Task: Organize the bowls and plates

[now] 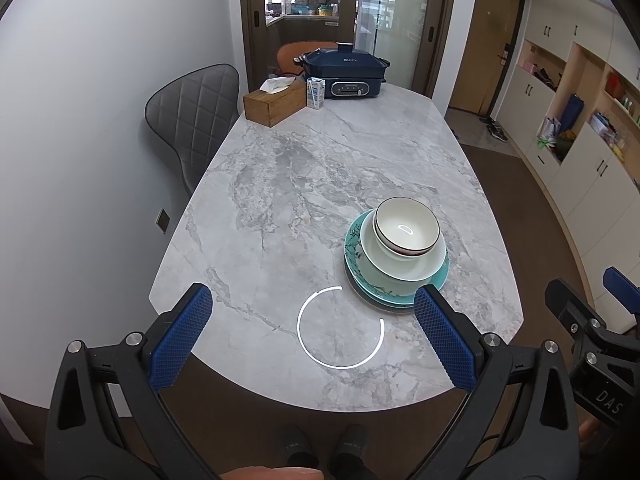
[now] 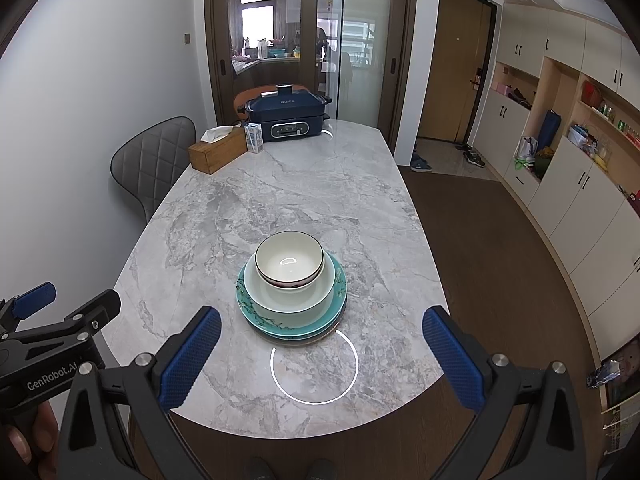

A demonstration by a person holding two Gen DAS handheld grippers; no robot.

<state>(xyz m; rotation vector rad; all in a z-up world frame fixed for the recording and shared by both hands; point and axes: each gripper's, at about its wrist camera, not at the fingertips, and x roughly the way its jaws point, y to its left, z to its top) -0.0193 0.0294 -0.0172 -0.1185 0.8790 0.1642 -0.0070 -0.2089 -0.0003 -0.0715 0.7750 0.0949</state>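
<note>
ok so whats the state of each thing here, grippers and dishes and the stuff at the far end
left gripper: open, holding nothing
right gripper: open, holding nothing
small bowl: upright, nested in the larger bowl
larger bowl: upright, on the teal plate
teal plate: on top of the plate stack
electric cooker: lid on
tissue box: tissue sticking out

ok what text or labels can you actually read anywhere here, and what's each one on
"GenRobot.AI" on the body of the left gripper, seen from the right wrist view.
"DAS", cut off at the frame edge, on the body of the right gripper, seen from the left wrist view.
A brand word on the lid of the blue electric cooker: too blurred to read.
Print on the small carton: too small to read.
</note>
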